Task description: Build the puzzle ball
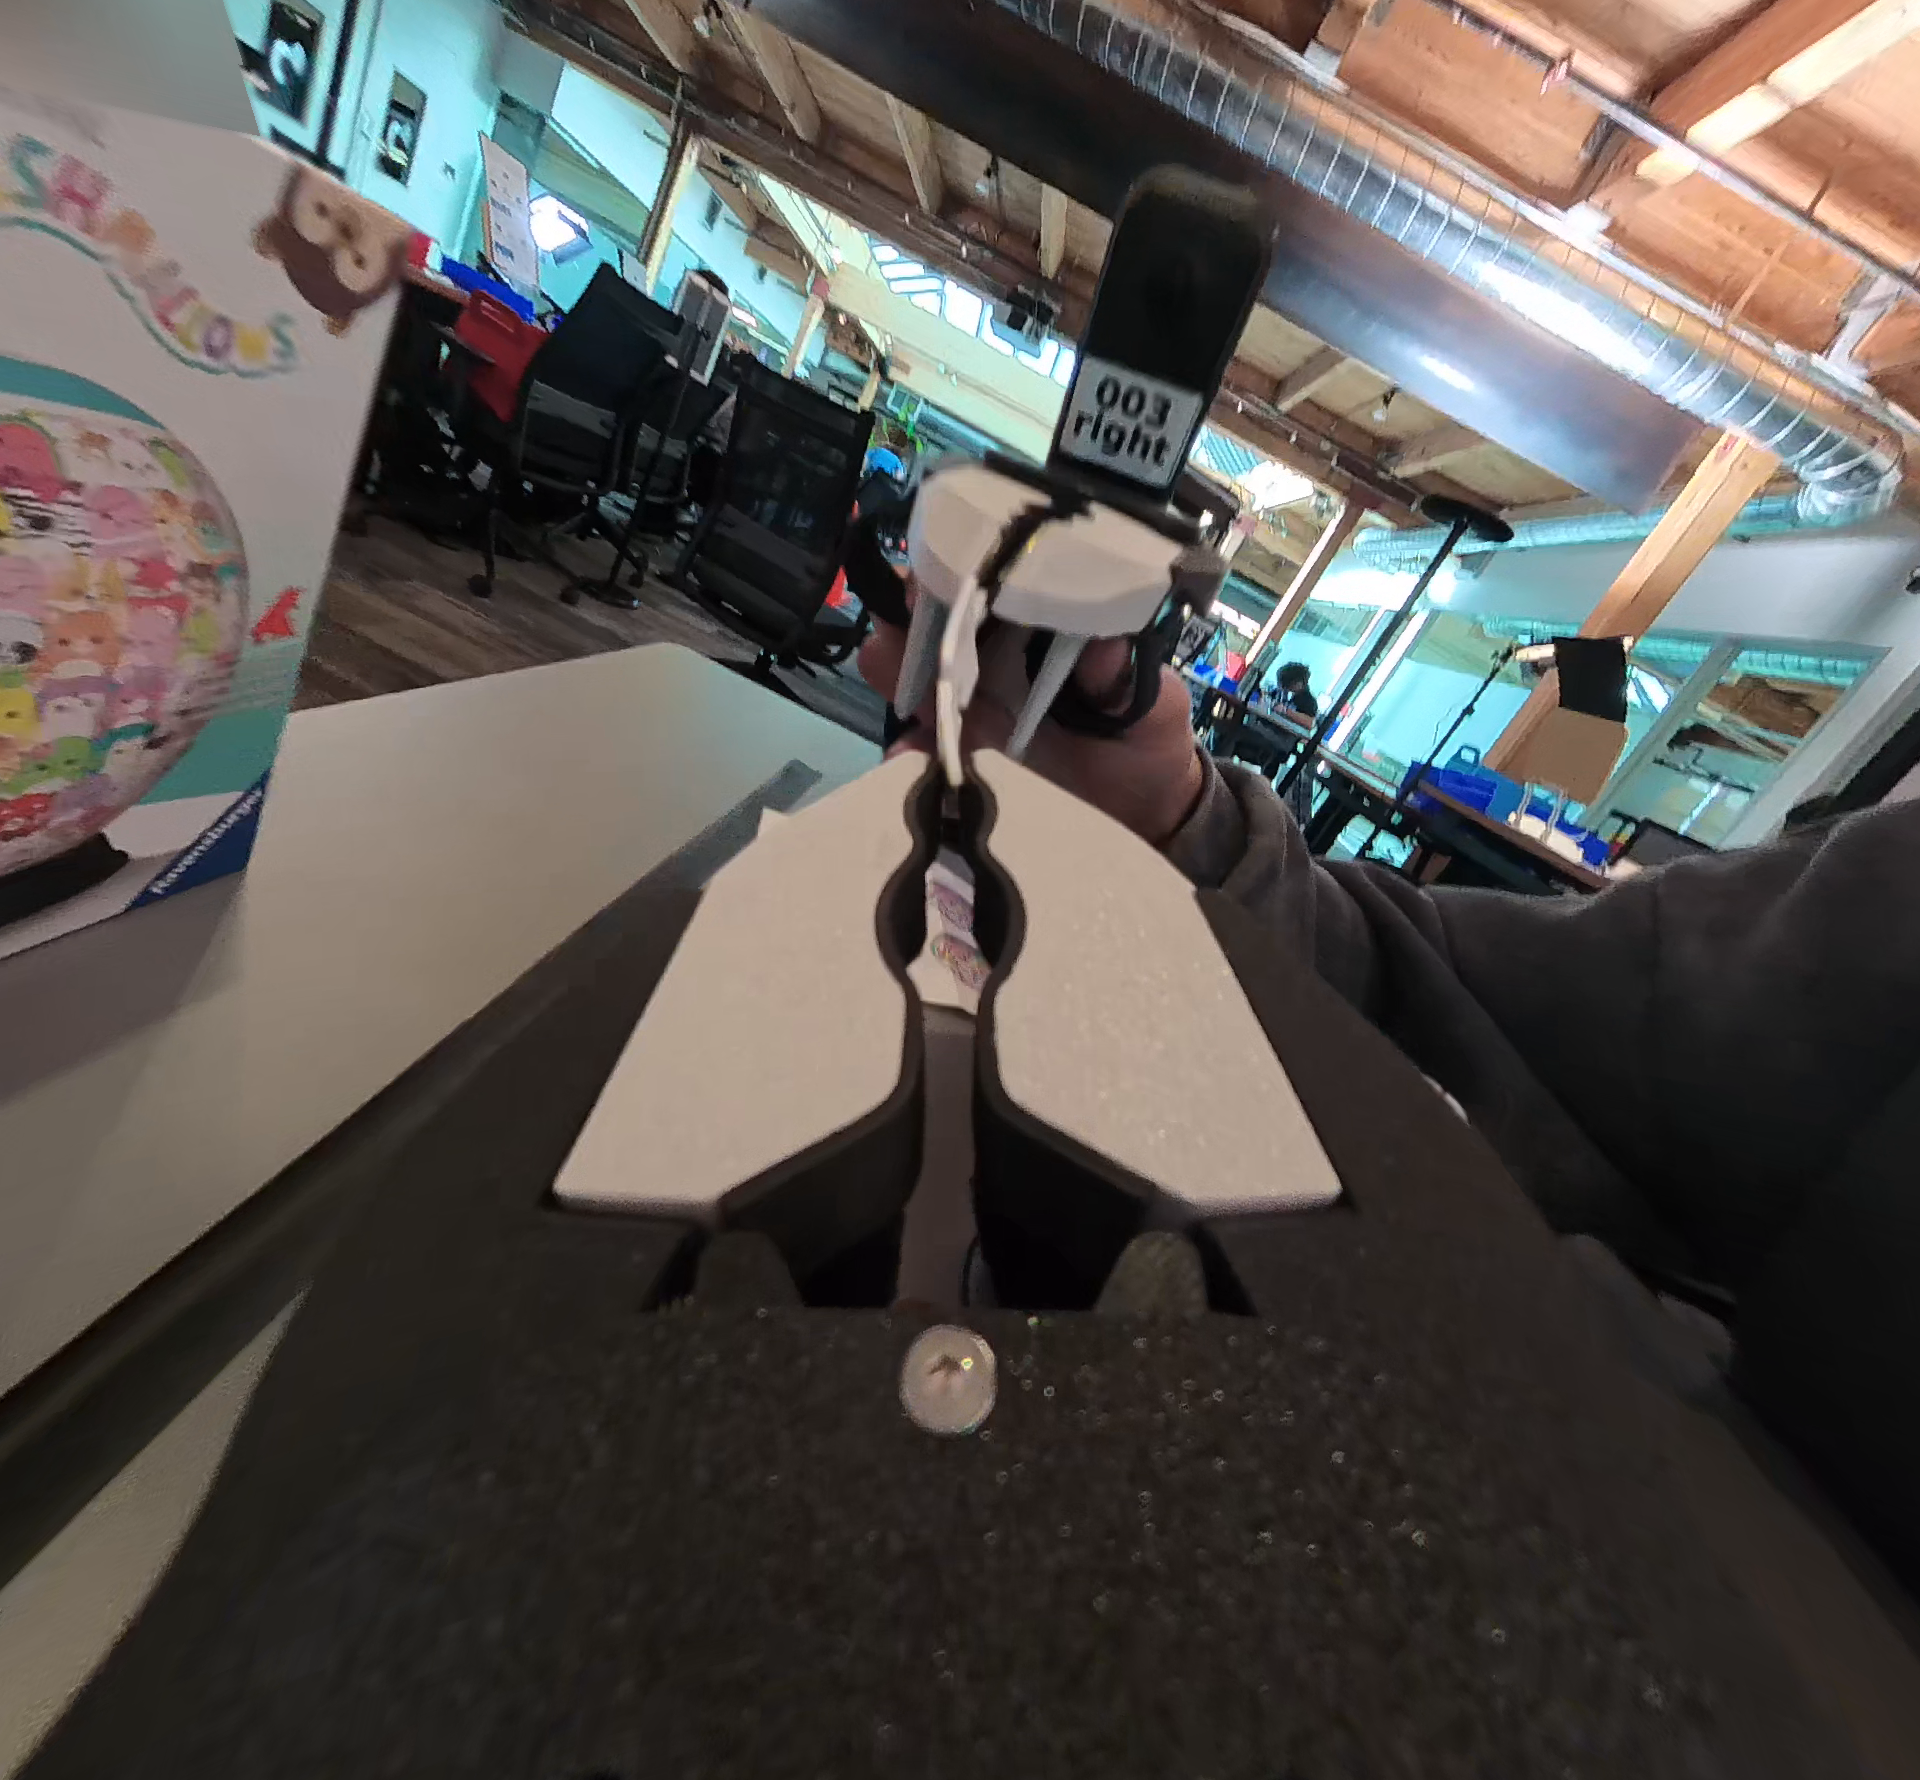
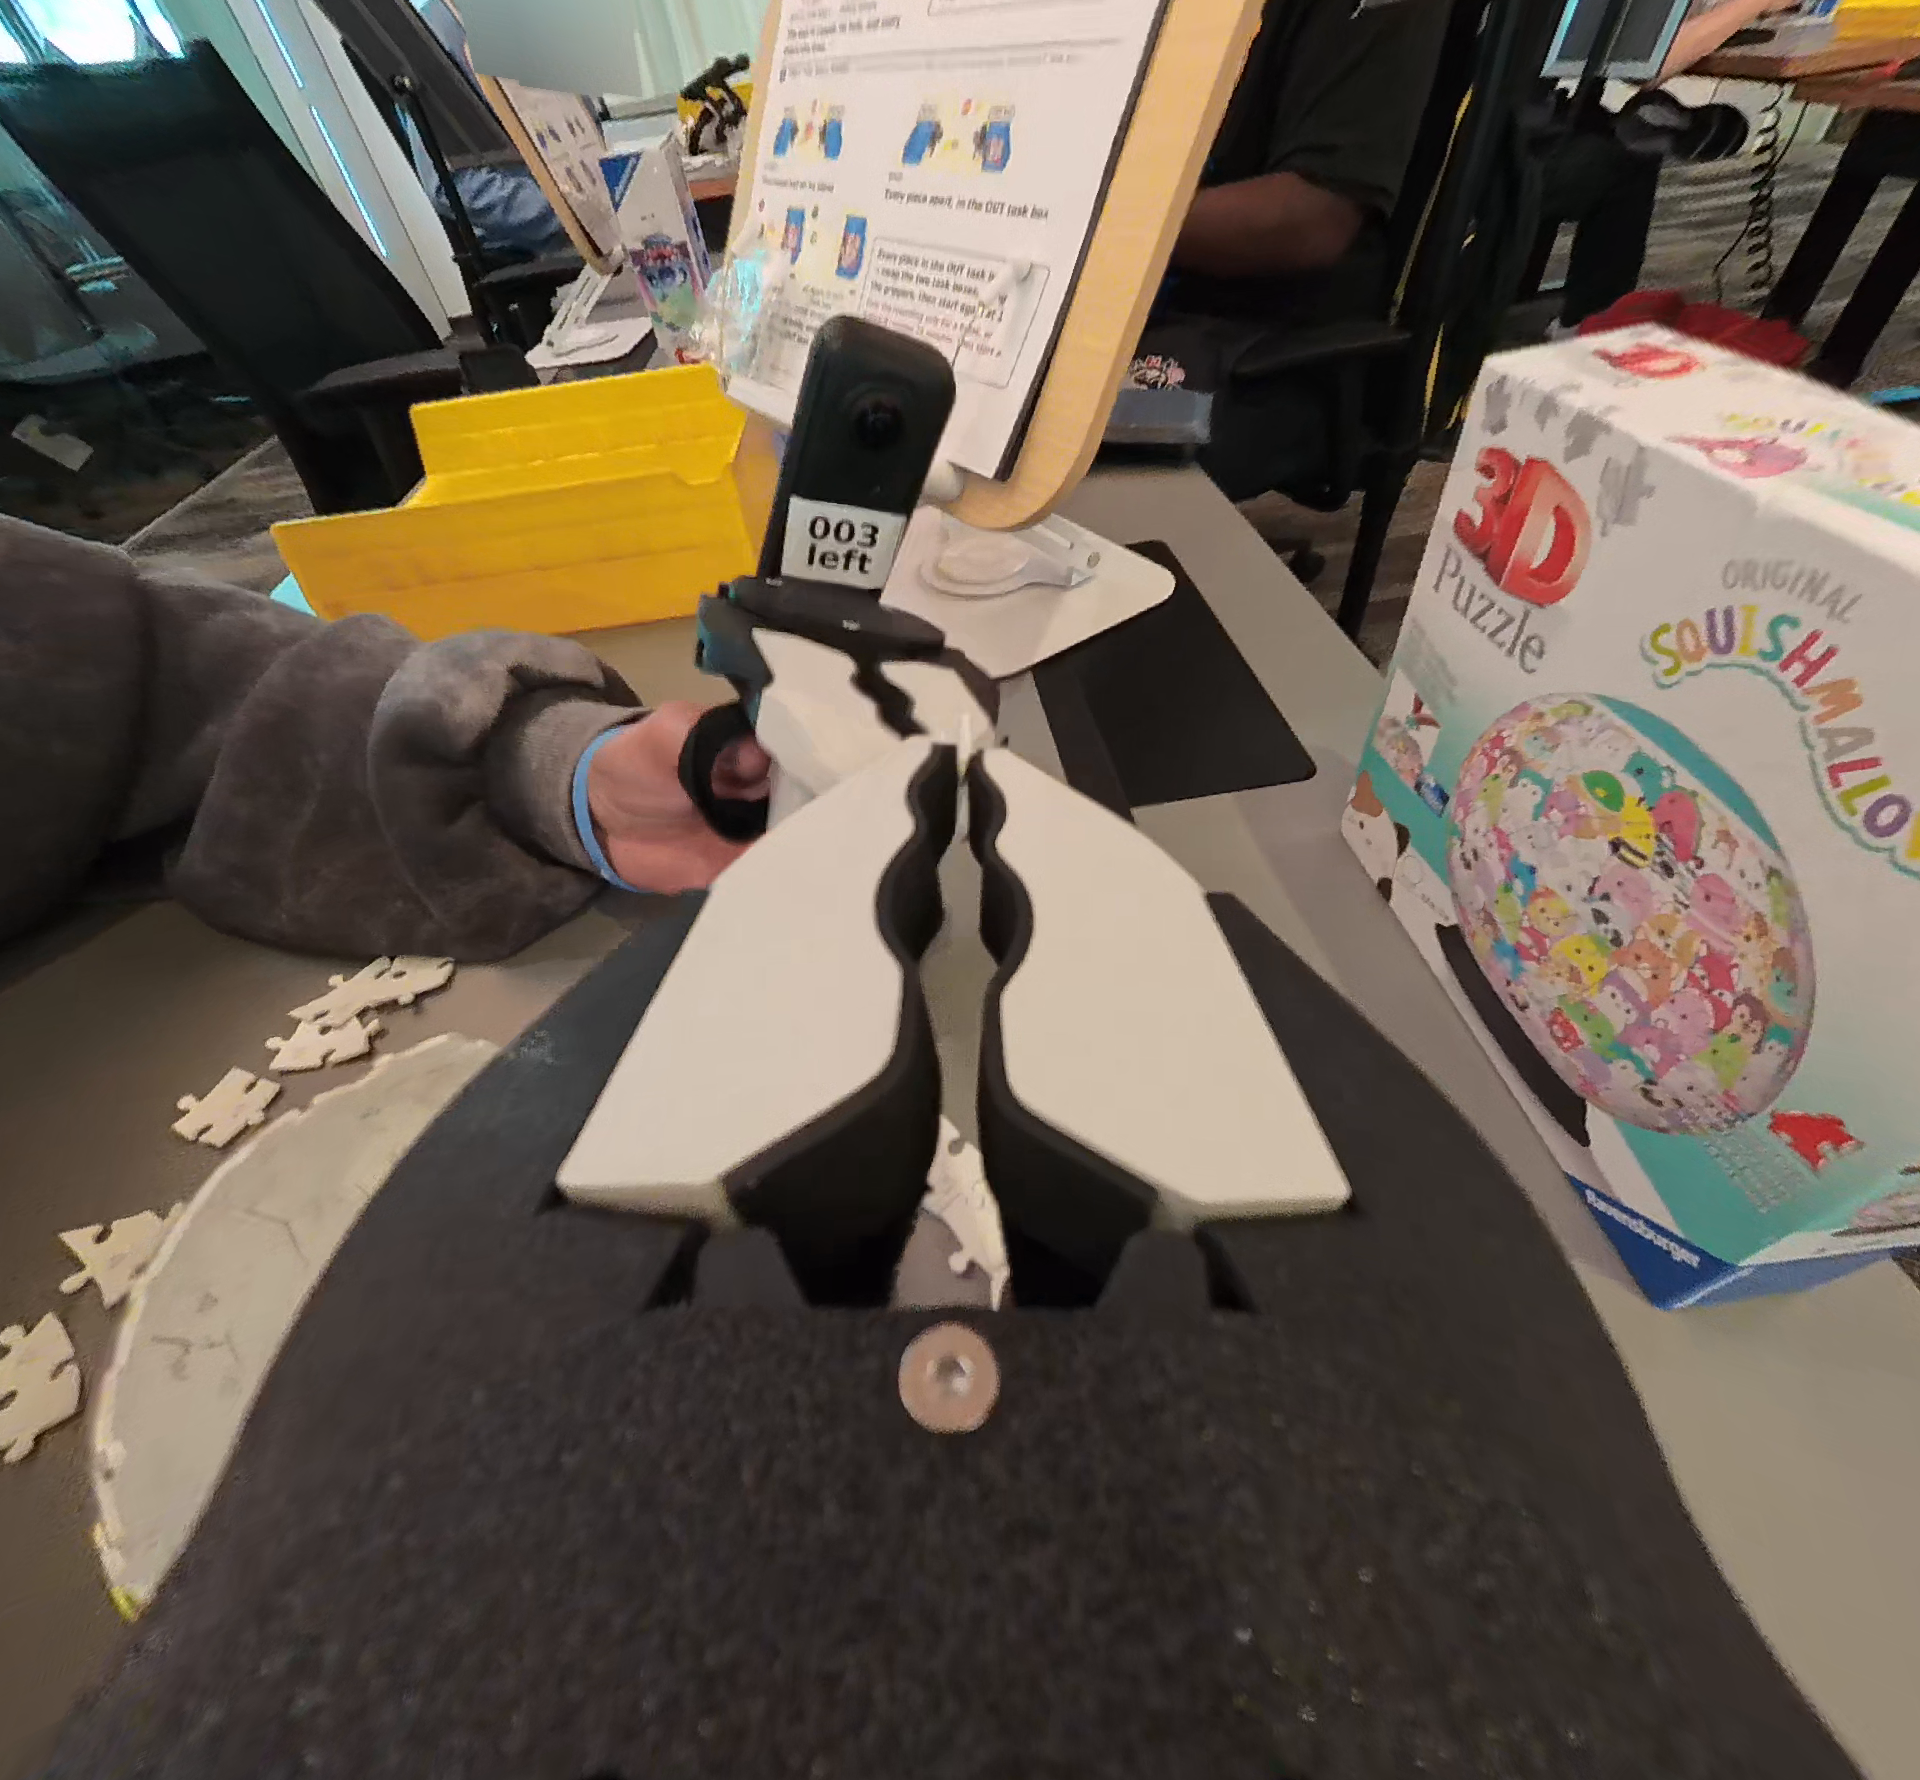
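Right wrist view puts our right claw (image 2: 964,774) nearest the lens, its white fingers (image 2: 790,1003) drawn almost together on a thin white puzzle piece (image 2: 971,1200) that runs edge-on down the gap between them. Just left of that claw, the half-built shell of the puzzle ball (image 2: 239,1242) lies on the desk (image 2: 1278,525), pale inner side up, with loose pieces (image 2: 223,1107) scattered round its rim. Beyond the claw tips, the left claw (image 2: 951,728) meets ours nose to nose, carried by a hand in a grey sleeve (image 2: 312,743). It too is nearly closed, and from its own camera we see it (image 1: 951,795) pinching a piece (image 1: 956,920) with colour print showing, while the right claw (image 1: 971,691) opposite holds a white sliver between its tips.

We judge the step in hand to be joining two pieces in mid-air, or passing one across; we cannot tell which. To do it well, we would keep both grips firm, bring the tab and socket into line, and press straight along the pieces' plane, since a thin curved piece may bend or slip if pushed at an angle.

To the right of the claws stands the puzzle box (image 2: 1662,795). Farther back sit a yellow bin (image 2: 540,504) and an instruction sheet on its stand (image 2: 1143,224).
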{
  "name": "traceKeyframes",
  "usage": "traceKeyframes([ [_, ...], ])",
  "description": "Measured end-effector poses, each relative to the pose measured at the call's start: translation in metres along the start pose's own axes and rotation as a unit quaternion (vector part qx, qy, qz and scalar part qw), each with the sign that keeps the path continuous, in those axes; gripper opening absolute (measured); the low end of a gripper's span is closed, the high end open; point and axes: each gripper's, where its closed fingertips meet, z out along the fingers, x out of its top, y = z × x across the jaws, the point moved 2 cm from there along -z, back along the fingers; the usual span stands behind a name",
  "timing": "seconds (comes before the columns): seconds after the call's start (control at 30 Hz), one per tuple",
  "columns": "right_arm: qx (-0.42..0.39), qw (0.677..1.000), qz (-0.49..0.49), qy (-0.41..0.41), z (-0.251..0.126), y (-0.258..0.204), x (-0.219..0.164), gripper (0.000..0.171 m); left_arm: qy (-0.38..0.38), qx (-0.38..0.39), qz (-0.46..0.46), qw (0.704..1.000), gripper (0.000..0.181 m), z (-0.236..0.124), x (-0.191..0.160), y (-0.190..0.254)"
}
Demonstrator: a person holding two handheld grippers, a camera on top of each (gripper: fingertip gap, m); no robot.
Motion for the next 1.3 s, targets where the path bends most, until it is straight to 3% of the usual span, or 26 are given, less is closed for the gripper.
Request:
traceKeyframes([
  [0.27, -0.005, 1.000, -0.004, -0.006, 0.006, -0.007, 0.003, 0.002, -0.032, 0.008, -0.004, 0.999, 0.002, 0.008, -0.012, 0.001],
  [0.4, -0.020, 0.999, -0.021, -0.015, 0.004, -0.003, 0.001, 0.006, 0.007, -0.010, -0.046, 0.999, 0.001, 0.002, -0.002, -0.001],
  [0.77, -0.014, 1.000, -0.017, -0.016, 0.011, -0.004, -0.005, 0.002, -0.003, -0.021, -0.051, 0.998, 0.002, 0.007, -0.010, 0.001],
  [0.93, -0.026, 0.993, -0.071, -0.088, 0.007, -0.010, -0.006, 0.002, -0.042, -0.026, -0.036, 0.998, 0.005, 0.010, -0.016, 0.004],
  [1.0, -0.045, 0.986, -0.105, -0.120, -0.008, -0.013, 0.003, 0.002, -0.047, -0.034, -0.034, 0.998, 0.026, 0.004, -0.012, 0.004],
  [1.07, 0.007, 0.982, -0.120, -0.149, -0.023, -0.037, 0.007, 0.002, -0.067, -0.035, -0.027, 0.997, 0.030, -0.006, -0.013, 0.000],
  [1.13, 0.048, 0.966, -0.157, -0.199, -0.030, -0.061, -0.006, 0.002, -0.100, -0.008, -0.012, 0.995, 0.026, -0.012, -0.018, -0.008],
  [1.2, 0.030, 0.941, -0.214, -0.259, -0.027, -0.064, -0.029, 0.002, -0.146, 0.009, 0.001, 0.989, 0.022, -0.013, -0.028, -0.012],
  [1.3, 0.058, 0.926, -0.214, -0.305, -0.012, -0.071, -0.058, 0.002, -0.225, -0.010, -0.007, 0.974, 0.021, -0.009, -0.048, -0.006],
])
